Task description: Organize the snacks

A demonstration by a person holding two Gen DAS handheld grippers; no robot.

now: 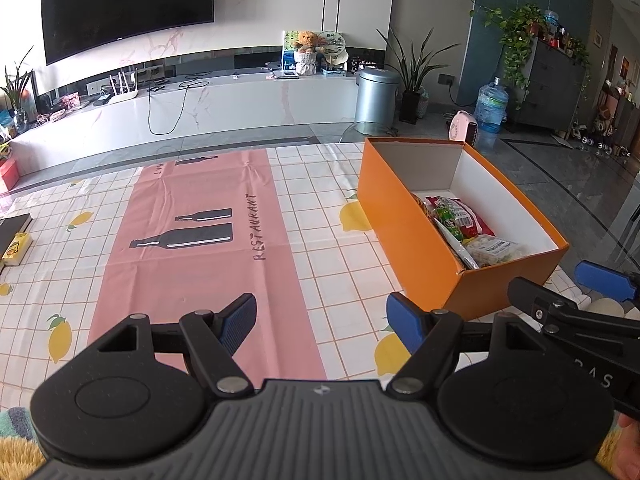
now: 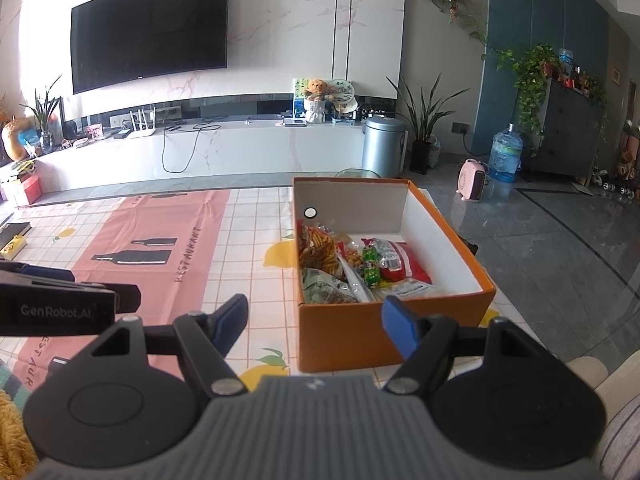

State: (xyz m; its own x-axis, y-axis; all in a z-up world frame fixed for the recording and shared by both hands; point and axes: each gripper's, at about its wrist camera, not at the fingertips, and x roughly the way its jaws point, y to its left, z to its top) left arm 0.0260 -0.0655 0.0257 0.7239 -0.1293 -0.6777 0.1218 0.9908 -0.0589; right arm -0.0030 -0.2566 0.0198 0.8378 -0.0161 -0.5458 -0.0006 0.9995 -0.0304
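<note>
An orange box [image 1: 404,216] with a white inside stands on the table's right side; it also shows in the right wrist view [image 2: 340,336]. Several snack packets lie in its near end: a red packet [image 2: 404,264], a green one [image 2: 371,266], an orange striped one [image 2: 318,250] and a pale nut bag [image 1: 494,250]. My left gripper [image 1: 322,320] is open and empty above the tablecloth, left of the box. My right gripper [image 2: 314,320] is open and empty, just before the box's near wall. The right gripper's fingers [image 1: 604,278] show at the left wrist view's right edge.
A pink-and-checked tablecloth [image 1: 192,240] covers the table. A yellow pack [image 1: 16,246] and a dark book lie at its far left. Beyond the table's far edge are a TV bench, a metal bin [image 1: 376,96] and a glossy floor. A cushion edge sits at lower right.
</note>
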